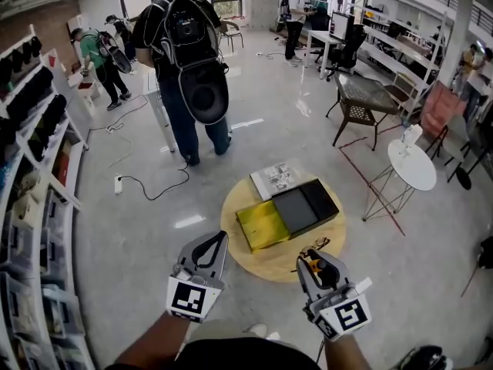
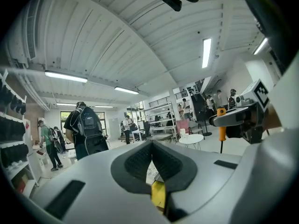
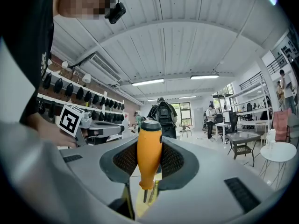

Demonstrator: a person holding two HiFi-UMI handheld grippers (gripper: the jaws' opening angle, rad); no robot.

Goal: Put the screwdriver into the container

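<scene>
right hand-held gripper (image 3: pixel 149 163) | clamps screwdriver (image 3: pixel 149 141) upright | container (image 1: pixel 296 210) ahead

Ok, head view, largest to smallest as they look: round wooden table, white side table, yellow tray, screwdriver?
Largest: round wooden table.
Next: white side table and yellow tray look about alike; the side table stands farther off, so unranked.
Smallest: screwdriver, partly hidden in the right claw.

Head view looks down; level gripper views share the backpacked person (image 2: pixel 86 130).

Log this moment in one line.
right gripper: shut on screwdriver | left gripper: shut, empty | container: on round table, screwdriver not yet inside
</scene>
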